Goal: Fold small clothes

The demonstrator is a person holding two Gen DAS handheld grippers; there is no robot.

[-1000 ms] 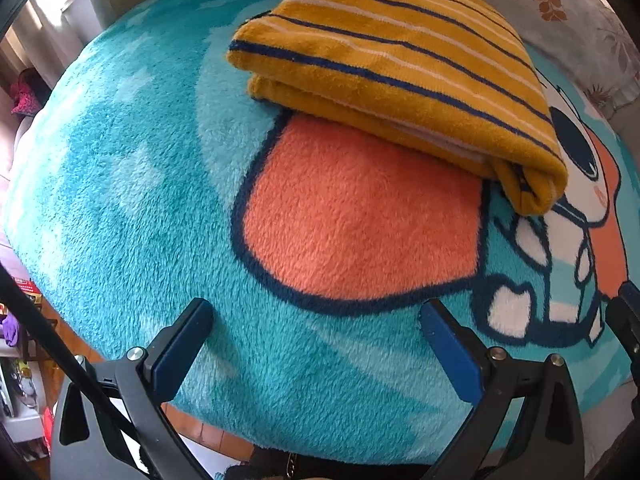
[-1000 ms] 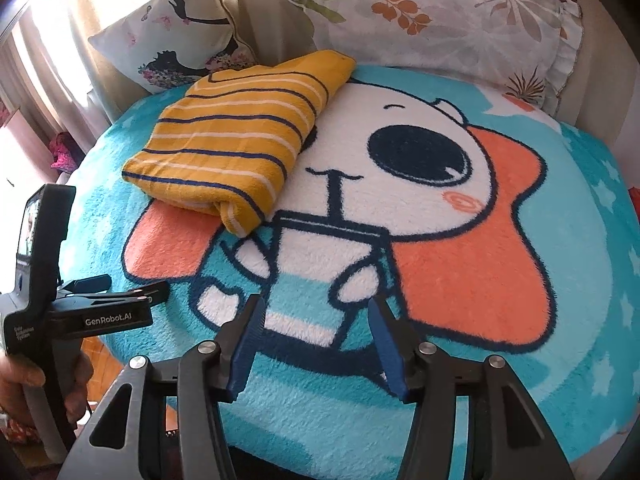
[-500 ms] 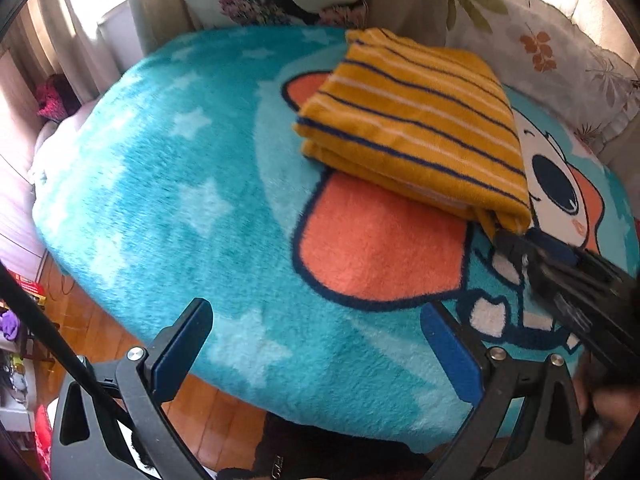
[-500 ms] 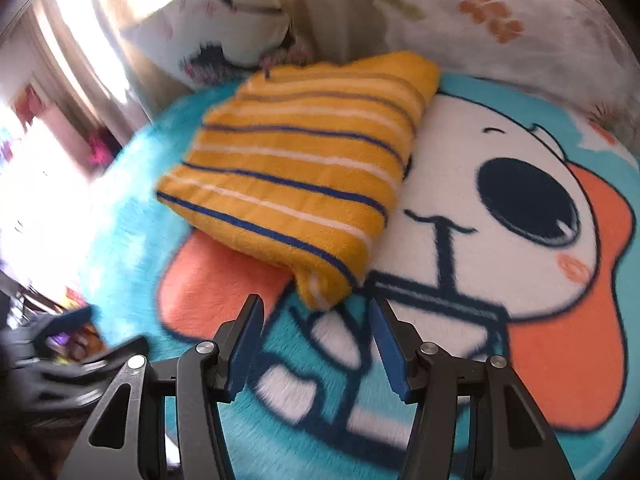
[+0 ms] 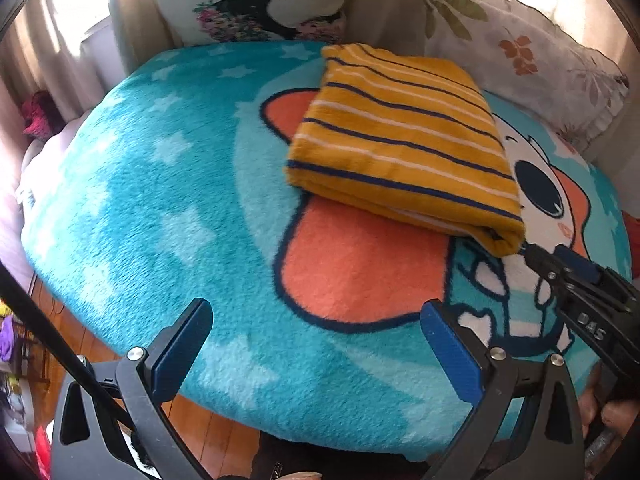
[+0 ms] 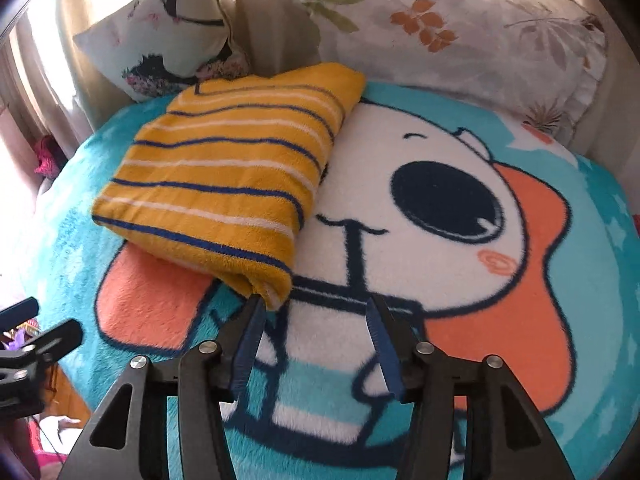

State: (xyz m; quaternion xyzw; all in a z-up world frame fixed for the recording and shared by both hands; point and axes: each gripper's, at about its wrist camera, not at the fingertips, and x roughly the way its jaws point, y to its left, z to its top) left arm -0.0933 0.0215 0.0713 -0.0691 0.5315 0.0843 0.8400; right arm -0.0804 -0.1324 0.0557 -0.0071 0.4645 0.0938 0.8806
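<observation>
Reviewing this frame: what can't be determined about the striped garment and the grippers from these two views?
- What kind of garment the folded yellow fleece piece with navy and white stripes is: folding hides its shape in both views.
- Whether the right gripper touches its near corner: unclear.
- What lies beneath the open left gripper: cut off by the frame edge.

So the folded garment (image 6: 224, 184) lies on the blanket (image 6: 580, 320), toward its back left part as the right wrist camera sees it, with the far end reaching almost to the pillows. Two of those stand behind the blanket: a small pillow (image 6: 168, 36) back left and a long pillow (image 6: 460, 36) back right. The right gripper (image 6: 314, 332) sits at the garment's near corner, its left finger just touching that corner, the other finger off to the right over the blanket. The left gripper (image 5: 316, 344) hangs over the blanket's near edge, well apart from the garment, which lies ahead and to its right.
</observation>
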